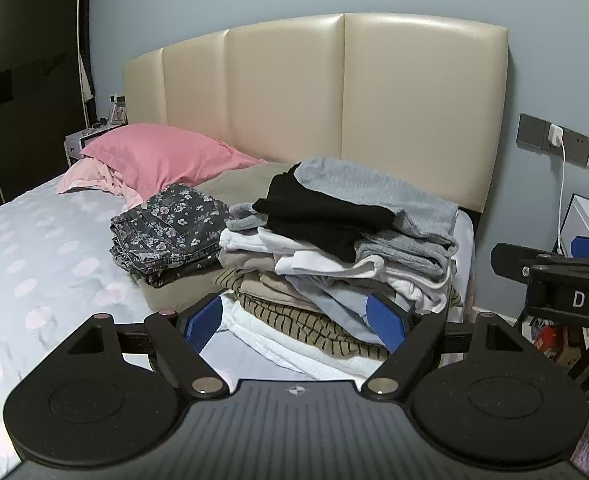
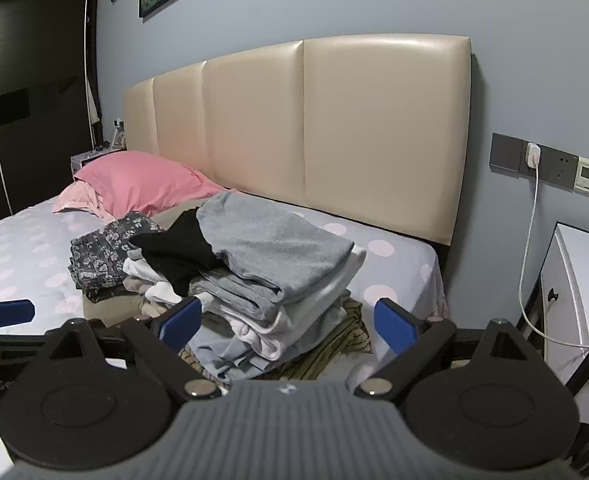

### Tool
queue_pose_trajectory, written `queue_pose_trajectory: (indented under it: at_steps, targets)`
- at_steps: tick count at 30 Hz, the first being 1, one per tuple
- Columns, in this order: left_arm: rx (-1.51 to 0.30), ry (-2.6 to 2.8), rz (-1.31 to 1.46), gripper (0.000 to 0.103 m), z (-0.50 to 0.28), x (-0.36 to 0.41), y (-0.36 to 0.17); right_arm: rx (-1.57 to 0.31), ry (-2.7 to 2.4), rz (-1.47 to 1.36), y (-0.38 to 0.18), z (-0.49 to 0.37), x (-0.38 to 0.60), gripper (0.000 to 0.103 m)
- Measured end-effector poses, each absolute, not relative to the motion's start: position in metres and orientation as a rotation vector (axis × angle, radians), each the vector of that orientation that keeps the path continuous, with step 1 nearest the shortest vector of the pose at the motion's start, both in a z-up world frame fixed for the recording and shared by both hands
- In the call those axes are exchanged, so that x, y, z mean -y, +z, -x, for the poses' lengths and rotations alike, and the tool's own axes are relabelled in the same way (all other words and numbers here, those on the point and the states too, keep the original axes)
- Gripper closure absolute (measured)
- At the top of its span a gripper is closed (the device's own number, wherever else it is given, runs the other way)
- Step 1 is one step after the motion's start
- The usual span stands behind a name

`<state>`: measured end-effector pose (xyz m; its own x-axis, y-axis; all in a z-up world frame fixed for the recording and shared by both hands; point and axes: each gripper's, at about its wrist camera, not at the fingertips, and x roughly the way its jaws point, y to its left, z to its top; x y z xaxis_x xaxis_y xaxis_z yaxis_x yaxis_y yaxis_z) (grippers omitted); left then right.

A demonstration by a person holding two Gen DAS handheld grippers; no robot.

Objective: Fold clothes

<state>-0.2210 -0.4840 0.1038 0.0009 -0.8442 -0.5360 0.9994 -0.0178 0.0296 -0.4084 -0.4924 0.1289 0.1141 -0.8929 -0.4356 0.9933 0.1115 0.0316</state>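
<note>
Left wrist view: the clothes pile (image 1: 334, 248) fills the centre, soft and floppy. Both the left gripper (image 1: 294, 320) and right gripper (image 2: 290, 320) gape wide, empty; I'd pinch the top grey garment (image 2: 274, 248) by its edge

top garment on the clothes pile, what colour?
Light grey top garment, lying over a black one; clearest in the right wrist view.

lower layers of the clothes pile (image 1: 334, 280) are mostly buried under the grey top (image 2: 278, 248), bedside table (image 2: 582, 304) gets chopped by the frame edge, and the stuff on the far nightstand (image 1: 82, 140) is too tiny to read
</note>
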Motion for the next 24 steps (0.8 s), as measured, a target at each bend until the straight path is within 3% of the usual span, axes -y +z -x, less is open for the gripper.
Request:
queue_pose_trajectory:
  at_steps: [24]
  targets:
    - [-0.426, -1.530, -0.531, 0.024, 0.2300, 0.4936, 0.1061, -0.402, -1.437, -0.381, 0.1252, 0.4059, 0.4953, 0.008]
